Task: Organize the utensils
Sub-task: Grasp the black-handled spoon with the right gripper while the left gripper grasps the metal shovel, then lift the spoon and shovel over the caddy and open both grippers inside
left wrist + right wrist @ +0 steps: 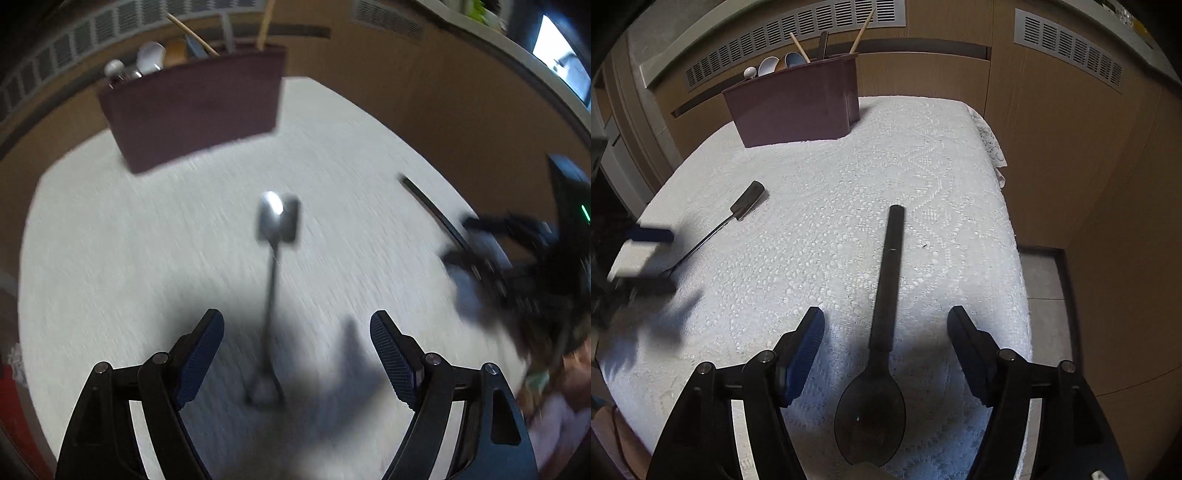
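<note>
Lace cloth [923, 166] covers the table we work over, and at its far end stands a maroon holder [798, 107] with spoons and sticks poking out. Our right gripper [886, 347] has its jaws apart, astride a dark spoon [882, 332] that lies flat on the cloth, bowl toward us, pads clear of it. Our left gripper [297, 354] is likewise spread, above a blurred metal spatula [275, 266] lying on the cloth.
</note>
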`<state>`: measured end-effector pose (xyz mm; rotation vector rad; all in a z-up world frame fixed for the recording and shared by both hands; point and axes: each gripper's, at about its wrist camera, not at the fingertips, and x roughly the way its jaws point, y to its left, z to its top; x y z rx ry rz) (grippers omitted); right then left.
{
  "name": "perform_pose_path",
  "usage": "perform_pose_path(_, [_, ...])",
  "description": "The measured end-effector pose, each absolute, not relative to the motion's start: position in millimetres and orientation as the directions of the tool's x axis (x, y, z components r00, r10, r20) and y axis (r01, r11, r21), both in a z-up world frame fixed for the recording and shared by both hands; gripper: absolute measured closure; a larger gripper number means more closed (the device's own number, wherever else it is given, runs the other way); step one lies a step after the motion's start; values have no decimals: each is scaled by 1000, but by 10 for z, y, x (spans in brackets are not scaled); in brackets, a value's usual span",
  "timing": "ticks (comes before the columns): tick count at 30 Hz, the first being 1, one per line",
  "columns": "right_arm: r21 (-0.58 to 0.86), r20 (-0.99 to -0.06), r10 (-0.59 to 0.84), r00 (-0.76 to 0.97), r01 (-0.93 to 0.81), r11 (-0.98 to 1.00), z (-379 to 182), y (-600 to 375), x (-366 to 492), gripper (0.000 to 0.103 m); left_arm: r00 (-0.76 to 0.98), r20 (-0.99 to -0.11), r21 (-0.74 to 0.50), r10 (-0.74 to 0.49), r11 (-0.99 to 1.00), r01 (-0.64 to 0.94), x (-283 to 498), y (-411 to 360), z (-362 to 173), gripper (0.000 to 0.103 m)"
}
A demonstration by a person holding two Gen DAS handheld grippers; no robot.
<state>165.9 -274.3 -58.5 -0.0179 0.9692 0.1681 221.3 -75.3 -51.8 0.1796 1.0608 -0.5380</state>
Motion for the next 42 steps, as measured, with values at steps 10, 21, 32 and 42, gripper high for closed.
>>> perform_pose_path(10, [64, -817, 146, 558, -163, 985, -592, -2737, 1644, 26, 366, -891, -53, -270, 861, 506, 2858, -1124, -686, 50])
perform_pose_path(21, [61, -832, 140, 537, -162, 985, -609, -2715, 1692, 11, 403, -864, -88, -302, 878, 471, 2778, -883, -620, 70])
perform_pose_path(32, [49, -869, 127, 478, -174, 984, -640, -2610, 1767, 0, 679, -688, -115, -256, 962, 246, 2247, -45, -134, 70])
perform_pose_path(42, [103, -886, 144, 441, -116, 988, -451, -2781, 1856, 12, 699, -659, -205, -277, 961, 187, 2113, 113, -139, 70])
